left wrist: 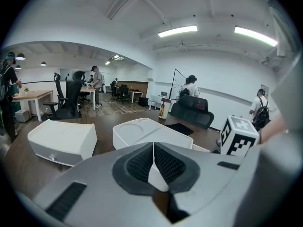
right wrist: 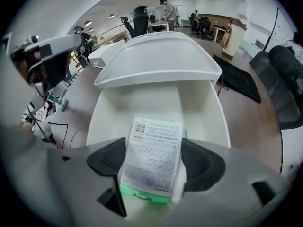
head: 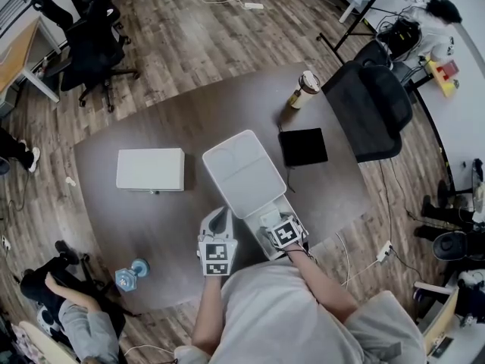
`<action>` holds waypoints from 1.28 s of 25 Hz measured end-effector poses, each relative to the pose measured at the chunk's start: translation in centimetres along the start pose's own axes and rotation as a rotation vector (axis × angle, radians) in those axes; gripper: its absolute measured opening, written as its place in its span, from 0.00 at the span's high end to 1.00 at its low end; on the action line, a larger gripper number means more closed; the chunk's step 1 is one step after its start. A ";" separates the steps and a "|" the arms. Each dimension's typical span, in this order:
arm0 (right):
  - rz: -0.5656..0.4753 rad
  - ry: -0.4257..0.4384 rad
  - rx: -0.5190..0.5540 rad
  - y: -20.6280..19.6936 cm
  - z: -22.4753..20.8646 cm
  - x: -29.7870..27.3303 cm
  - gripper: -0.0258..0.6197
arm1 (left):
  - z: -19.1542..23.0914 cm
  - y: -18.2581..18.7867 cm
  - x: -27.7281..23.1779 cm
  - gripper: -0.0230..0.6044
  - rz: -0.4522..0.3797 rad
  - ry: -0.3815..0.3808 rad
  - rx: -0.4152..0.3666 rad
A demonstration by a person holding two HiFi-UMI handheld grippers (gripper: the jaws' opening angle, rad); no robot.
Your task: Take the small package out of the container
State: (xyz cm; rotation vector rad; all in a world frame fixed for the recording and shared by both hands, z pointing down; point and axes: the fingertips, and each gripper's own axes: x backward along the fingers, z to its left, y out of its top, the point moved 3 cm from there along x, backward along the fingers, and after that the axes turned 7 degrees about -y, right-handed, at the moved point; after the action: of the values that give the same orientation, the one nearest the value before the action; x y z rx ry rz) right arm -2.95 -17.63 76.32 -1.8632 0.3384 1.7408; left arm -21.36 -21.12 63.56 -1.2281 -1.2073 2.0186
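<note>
The step in hand is the lift-out. The right hand-held gripper (right wrist: 154,167) has its jaws set wide, with the package (right wrist: 154,145) between them. The pads appear to bear on its two long edges, so the package is judged gripped. It sits label side up, green end nearest the camera, just above the open near half of the container (right wrist: 208,108) and not yet clear of its walls. The lid stands raised at the far side. In the head view this hand-held gripper (head: 284,233) is at the near end of the container (head: 242,177), which stands mid-table (head: 167,218). The left hand-held gripper (left wrist: 153,167) has its jaws together with nothing between them, and it hovers just beside the container's near left corner (head: 217,255). To do the step well, confirm that both pads bear evenly on the package edges before lifting. The pack looks thin and flexible, so too much squeeze is likely to buckle it and too little to let it pivot or slip. Raise it straight up until it clears the walls, then draw it back, away from the raised lid. If the container lifts or slides with the package, steady its rim with the left hand-held gripper
</note>
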 end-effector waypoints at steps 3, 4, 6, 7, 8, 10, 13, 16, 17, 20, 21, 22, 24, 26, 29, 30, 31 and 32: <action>-0.001 0.005 -0.004 -0.3 -0.1 0.2 0.39 | -0.3 0.1 0.1 0.95 0.000 0.004 -0.004; -0.004 0.008 -0.002 -0.3 -0.2 0.2 0.40 | -0.5 0.1 0.2 0.95 0.001 0.005 -0.007; -0.015 0.017 0.004 -0.1 -0.2 0.4 0.40 | -0.7 0.5 0.2 0.95 -0.004 0.008 -0.008; -0.020 0.020 0.005 -0.1 -0.2 0.5 0.41 | -0.8 0.7 0.2 0.95 -0.008 0.008 -0.007; -0.023 0.022 0.007 -0.1 -0.3 0.5 0.41 | -1.0 0.8 0.1 0.95 -0.012 0.007 -0.007; -0.027 0.026 0.010 -0.2 -0.3 0.4 0.41 | -1.4 1.0 0.0 0.95 -0.013 0.001 -0.010; -0.032 0.032 0.003 -0.5 -0.3 0.5 0.41 | -2.0 0.8 0.3 0.95 -0.006 -0.001 -0.013; -0.050 0.035 0.003 -0.1 -0.5 0.8 0.42 | -2.2 0.7 0.4 0.95 -0.012 0.006 -0.003; -0.060 0.034 0.006 0.2 -0.7 0.9 0.44 | -2.2 0.7 0.3 0.95 -0.014 0.008 0.001; -0.073 0.030 0.008 0.1 -0.9 1.2 0.44 | -2.5 0.7 0.4 0.95 -0.015 0.009 0.011; -0.077 0.030 0.006 0.1 -1.0 1.2 0.44 | -2.5 0.8 0.4 0.95 -0.016 0.009 0.013; -0.082 0.029 0.005 0.1 -1.0 1.3 0.44 | -2.5 0.8 0.5 0.95 -0.018 0.010 0.014; -0.094 0.025 0.007 0.4 -1.1 1.4 0.44 | -2.4 0.8 0.7 0.95 -0.023 0.016 0.012; -0.112 0.023 0.006 0.7 -1.1 1.5 0.45 | -2.3 0.8 0.9 0.95 -0.024 0.025 0.007; -0.150 0.025 0.002 0.7 -1.1 2.1 0.45 | -2.8 0.7 1.5 0.95 -0.026 0.037 0.008; -0.161 0.026 0.002 0.7 -1.1 2.3 0.45 | -2.9 0.7 1.7 0.95 -0.028 0.040 0.010; -0.170 0.028 0.003 0.7 -1.0 2.5 0.45 | -3.1 0.7 1.9 0.95 -0.029 0.043 0.011; -0.178 0.029 0.004 0.7 -0.9 2.6 0.45 | -3.2 0.6 2.1 0.95 -0.030 0.047 0.011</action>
State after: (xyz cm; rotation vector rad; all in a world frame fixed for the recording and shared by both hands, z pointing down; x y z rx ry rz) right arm -2.20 -18.22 73.60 -1.8572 0.1809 1.5939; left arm -19.54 -18.47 61.46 -1.2376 -1.1839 1.9618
